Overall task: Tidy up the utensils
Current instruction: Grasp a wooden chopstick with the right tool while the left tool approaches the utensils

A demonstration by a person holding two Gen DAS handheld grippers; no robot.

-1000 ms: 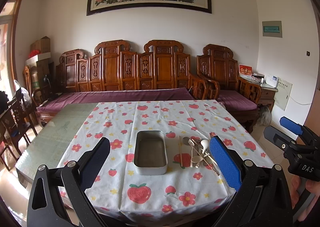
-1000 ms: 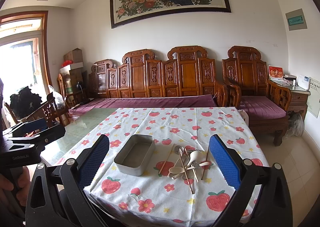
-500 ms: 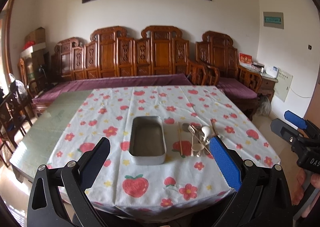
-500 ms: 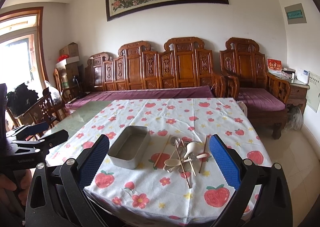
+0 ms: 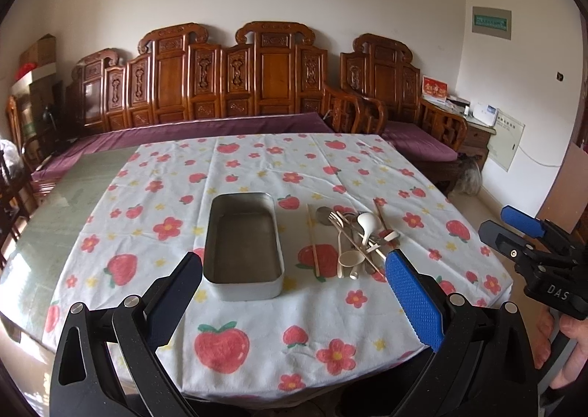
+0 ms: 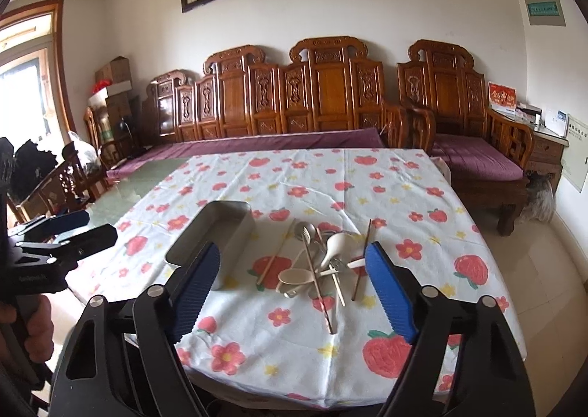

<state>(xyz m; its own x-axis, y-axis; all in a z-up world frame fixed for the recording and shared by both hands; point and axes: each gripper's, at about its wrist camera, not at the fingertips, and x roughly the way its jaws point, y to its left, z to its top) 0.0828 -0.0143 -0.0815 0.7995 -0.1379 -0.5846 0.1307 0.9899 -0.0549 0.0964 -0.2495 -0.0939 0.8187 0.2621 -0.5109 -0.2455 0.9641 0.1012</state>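
An empty metal tray (image 5: 246, 290) sits on the strawberry tablecloth (image 5: 220, 339), left of a loose pile of utensils (image 5: 356, 240). The pile holds a white ceramic spoon (image 5: 368, 222), beige spoons, a metal fork and spoon, and chopsticks (image 5: 312, 238). My left gripper (image 5: 293, 270) hangs open over the near table edge, in front of the tray. My right gripper (image 6: 294, 255) faces the pile (image 6: 319, 262) from short of it; its jaws are closing, with nothing held between them. The tray (image 6: 235, 214) lies ahead of its left finger.
Bare green glass tabletop (image 5: 55, 211) lies left of the cloth. A carved wooden bench (image 5: 257, 86) with purple cushions runs behind the table. Dark chairs (image 6: 66, 181) stand at the left. A hand (image 5: 573, 339) holds the right gripper's handle beside the table's right corner.
Both grippers have come lower and closer to the table, so the tray and the pile look bigger. The right gripper's fingers stand a little narrower than before.
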